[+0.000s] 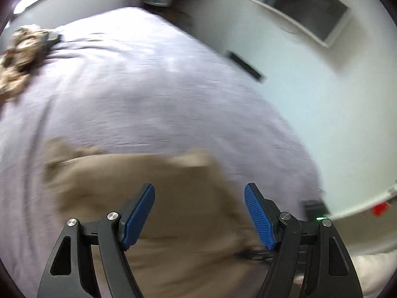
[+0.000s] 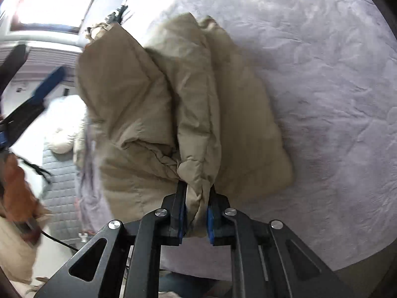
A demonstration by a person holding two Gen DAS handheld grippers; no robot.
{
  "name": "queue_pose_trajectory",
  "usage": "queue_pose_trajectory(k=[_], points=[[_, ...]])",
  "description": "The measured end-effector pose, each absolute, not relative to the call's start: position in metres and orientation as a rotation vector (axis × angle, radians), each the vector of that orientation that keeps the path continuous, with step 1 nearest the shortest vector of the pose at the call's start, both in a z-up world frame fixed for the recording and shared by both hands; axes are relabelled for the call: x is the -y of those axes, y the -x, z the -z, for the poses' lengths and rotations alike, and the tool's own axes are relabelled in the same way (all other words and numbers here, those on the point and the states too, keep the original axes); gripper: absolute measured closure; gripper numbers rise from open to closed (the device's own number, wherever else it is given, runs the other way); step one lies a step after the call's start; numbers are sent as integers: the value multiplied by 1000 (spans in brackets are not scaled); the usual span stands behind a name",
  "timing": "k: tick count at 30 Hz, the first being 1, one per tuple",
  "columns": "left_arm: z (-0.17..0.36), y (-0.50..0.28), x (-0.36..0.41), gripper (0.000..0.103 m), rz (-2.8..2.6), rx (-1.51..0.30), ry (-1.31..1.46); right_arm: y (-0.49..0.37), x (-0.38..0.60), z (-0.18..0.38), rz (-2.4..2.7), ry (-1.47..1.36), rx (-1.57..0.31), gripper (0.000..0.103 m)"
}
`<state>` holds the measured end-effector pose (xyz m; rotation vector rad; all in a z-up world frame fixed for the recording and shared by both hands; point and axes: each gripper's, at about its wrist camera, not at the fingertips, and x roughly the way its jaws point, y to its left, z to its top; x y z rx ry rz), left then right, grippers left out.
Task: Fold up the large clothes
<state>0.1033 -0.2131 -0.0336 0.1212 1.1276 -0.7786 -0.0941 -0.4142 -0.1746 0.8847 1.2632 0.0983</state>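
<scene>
A tan puffy jacket lies bunched on the lilac bed cover. My right gripper is shut on a gathered edge of the jacket at the bed's near side. In the left wrist view the same jacket lies blurred under my left gripper, which is open and empty above it with blue pads wide apart. The left gripper also shows at the left edge of the right wrist view.
A patterned brown garment lies heaped at the far left of the bed. A white wall with a shelf and a floor vent stands beyond the bed's right edge. A white cushion and a grey quilted mat lie beside the bed.
</scene>
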Motion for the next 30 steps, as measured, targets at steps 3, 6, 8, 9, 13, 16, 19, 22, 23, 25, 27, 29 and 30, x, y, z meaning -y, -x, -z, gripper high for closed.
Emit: queue_pose_trajectory(k=[3,6,8,9,13,16,19,22,23,25,27,29,30], points=[[70,-129,192,28,635,-1182,-118,98,420,185,-89,-866,-1289,88],[102,-142,200,28,600,-1215,-95,99,420,195,-85,-853,-1301,88],[114,-145,218,28,599,-1217,-106,83,419,203,-82,-849,-1305,88],[119,-146,227,28,600,-1220,-116,78,419,204,-77,-842,-1308,88],[148,-148,265,28,580,-1243,-191,76,417,222,-52,-839,-1314,88],[155,-150,279,28,554,-1245,-228,72,423,231,-46,-865,-1307,88],[158,-150,279,27,543,-1248,-235,73,429,235,-66,-898,-1312,88],[157,-151,275,27,543,-1253,-223,76,440,219,-79,-893,-1308,83],[157,-151,274,27,542,-1254,-223,80,449,214,-75,-887,-1297,82],[158,-151,274,27,540,-1253,-224,83,456,200,-61,-876,-1272,75],[158,-151,274,27,537,-1252,-227,81,462,187,-40,-869,-1244,65],[158,-151,274,27,534,-1252,-227,79,470,175,-27,-859,-1222,59],[158,-151,274,27,535,-1252,-227,76,473,170,-23,-851,-1207,59]])
